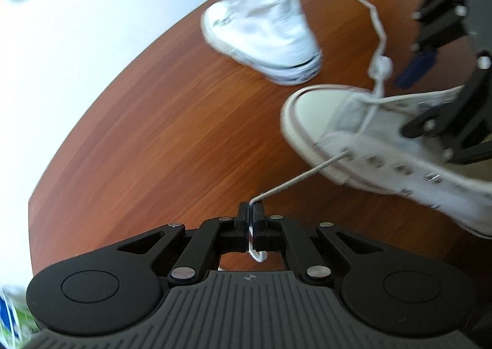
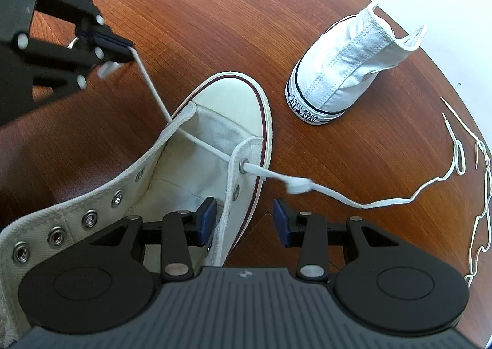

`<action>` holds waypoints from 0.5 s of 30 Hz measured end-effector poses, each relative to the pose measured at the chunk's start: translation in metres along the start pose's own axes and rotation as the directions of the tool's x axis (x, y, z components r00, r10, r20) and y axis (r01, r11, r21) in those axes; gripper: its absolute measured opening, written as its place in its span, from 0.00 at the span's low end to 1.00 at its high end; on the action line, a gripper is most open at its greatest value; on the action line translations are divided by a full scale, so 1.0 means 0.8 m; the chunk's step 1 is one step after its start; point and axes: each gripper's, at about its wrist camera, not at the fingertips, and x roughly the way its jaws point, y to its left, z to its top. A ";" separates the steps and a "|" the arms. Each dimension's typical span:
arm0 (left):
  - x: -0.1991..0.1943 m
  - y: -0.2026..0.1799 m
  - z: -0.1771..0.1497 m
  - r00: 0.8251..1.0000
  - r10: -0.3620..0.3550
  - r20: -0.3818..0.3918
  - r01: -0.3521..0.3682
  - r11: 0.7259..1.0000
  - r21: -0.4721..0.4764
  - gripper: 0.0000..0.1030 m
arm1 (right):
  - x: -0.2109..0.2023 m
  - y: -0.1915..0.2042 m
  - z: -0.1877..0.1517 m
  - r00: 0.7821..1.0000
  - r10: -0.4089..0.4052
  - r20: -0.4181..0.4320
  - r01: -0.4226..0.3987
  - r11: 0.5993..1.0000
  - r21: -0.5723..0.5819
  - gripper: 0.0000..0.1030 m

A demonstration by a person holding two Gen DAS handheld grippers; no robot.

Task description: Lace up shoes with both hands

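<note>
the left gripper (image 1: 252, 210) is clenched on the end of the lace (image 1: 303, 175), which runs taut from its fingertips to the lowest eyelet of the near shoe (image 2: 227, 115). the right gripper (image 2: 243, 220) is released, one finger (image 2: 207, 218) inside the shoe, the other outside, the eyelet flap between them. a second shoe (image 2: 341, 72) stands beyond the fingers on the table (image 2: 215, 10).
</note>
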 end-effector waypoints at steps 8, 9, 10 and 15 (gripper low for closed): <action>0.002 0.027 -0.035 0.994 0.088 -0.060 -0.091 0.994 -0.063 0.02 | 0.000 -0.003 0.000 1.000 0.002 -0.002 -0.002 1.000 -0.005 0.40; 0.001 0.031 -0.038 0.993 0.095 -0.065 -0.100 0.992 -0.075 0.02 | 0.000 -0.003 0.000 1.000 0.003 -0.002 -0.003 1.000 -0.004 0.40; 0.000 0.035 -0.042 0.992 0.103 -0.070 -0.109 0.990 -0.087 0.02 | 0.000 -0.004 0.000 1.000 0.004 -0.003 -0.004 1.000 -0.003 0.40; -0.001 0.056 -0.054 0.987 0.123 -0.103 -0.138 0.980 -0.147 0.02 | -0.001 -0.004 0.001 1.000 0.004 -0.004 -0.004 1.000 -0.007 0.40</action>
